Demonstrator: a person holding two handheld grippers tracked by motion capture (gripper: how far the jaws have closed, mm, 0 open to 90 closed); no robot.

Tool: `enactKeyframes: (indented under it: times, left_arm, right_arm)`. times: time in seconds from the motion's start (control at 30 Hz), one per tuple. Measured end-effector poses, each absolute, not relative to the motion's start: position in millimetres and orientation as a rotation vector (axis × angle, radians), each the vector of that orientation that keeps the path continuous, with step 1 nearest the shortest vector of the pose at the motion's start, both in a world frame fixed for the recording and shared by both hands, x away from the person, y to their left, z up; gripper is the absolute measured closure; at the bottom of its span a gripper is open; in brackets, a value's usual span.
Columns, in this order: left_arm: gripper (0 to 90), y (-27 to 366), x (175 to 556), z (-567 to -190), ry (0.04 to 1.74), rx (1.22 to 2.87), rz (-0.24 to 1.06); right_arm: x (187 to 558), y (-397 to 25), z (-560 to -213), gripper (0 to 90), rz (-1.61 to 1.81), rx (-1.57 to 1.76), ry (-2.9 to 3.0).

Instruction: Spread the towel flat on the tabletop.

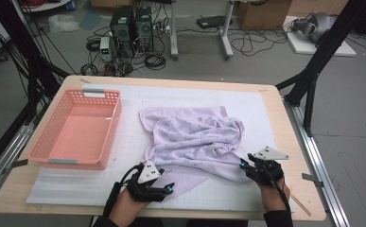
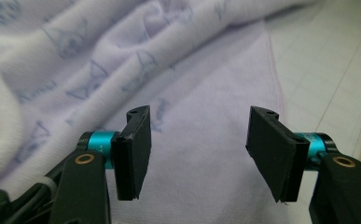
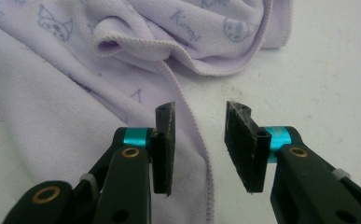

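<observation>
One lilac towel [image 1: 195, 139], printed with small cartoon faces and words, lies crumpled on the white gridded mat [image 1: 261, 113] that covers the middle of the worktop [image 1: 291, 142]. It sits right of centre, bunched in loose folds, with one flat corner trailing toward the person's side. One pink plastic basket [image 1: 107, 127] stands on the left part of the mat, well apart from the towel, with nothing inside it.

Two claws are at the near edge, one in each hand. The left claw [image 1: 164, 188] rests beside the trailing corner of the towel; in the left gripper view [image 2: 197, 149] its two black jaws stand wide apart over a flat stretch of the lilac cloth, gripping nothing. The right claw [image 1: 243, 163] is at the towel's right-hand edge; in the right gripper view [image 3: 199, 147] its two jaws are also apart, though by a narrower gap, with the stitched hem of the towel running down just beside its left jaw and bare mat under the right one. Neither claw holds the cloth.
</observation>
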State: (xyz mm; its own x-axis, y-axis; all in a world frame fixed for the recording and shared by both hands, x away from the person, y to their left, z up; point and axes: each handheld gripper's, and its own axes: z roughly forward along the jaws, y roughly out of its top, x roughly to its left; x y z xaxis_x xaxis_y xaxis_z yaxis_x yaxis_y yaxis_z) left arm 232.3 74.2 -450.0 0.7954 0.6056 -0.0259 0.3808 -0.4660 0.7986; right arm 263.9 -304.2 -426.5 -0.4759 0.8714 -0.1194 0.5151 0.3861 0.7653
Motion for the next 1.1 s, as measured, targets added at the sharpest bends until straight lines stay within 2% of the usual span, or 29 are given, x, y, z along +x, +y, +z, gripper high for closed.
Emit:
enactKeyframes:
  times: [0.13,0.2,0.27,0.37,0.4,0.43,0.63,0.9,1.1]
  left_arm:
    - [38.0,71.3,230.1,-452.7,0.694,2.138,0.367]
    - [42.3,71.8,229.4,-452.6,0.671,2.139,0.358]
    - [53.1,73.1,228.7,-451.4,0.649,2.146,0.334]
    - [78.3,77.0,228.5,-449.1,0.637,2.162,0.310]
    - [83.7,79.9,229.9,-448.3,0.642,2.165,0.296]
    - [85.2,83.2,231.6,-448.0,0.650,2.162,0.272]
    - [86.2,111.7,238.4,-440.9,0.744,2.164,0.284]
    - [86.1,167.5,233.3,-428.5,0.893,2.085,0.328]
    - [85.6,181.7,231.2,-430.8,0.896,2.052,0.237]
  right_arm:
    - [264.2,-304.3,-426.6,62.7,0.916,1.181,2.139]
    - [264.0,-303.8,-426.9,62.7,0.914,1.185,2.141]
    - [264.5,-303.2,-427.3,62.7,0.916,1.180,2.143]
    - [264.4,-301.8,-427.7,62.7,0.912,1.176,2.153]
    - [264.4,-301.4,-428.1,62.7,0.913,1.176,2.156]
    - [264.2,-300.7,-428.2,62.7,0.914,1.180,2.159]
    - [264.5,-300.5,-428.5,62.7,0.924,1.171,2.164]
    - [264.9,-296.9,-428.5,60.9,0.969,1.171,2.185]
    - [267.3,-285.5,-431.5,54.7,1.117,1.182,2.269]
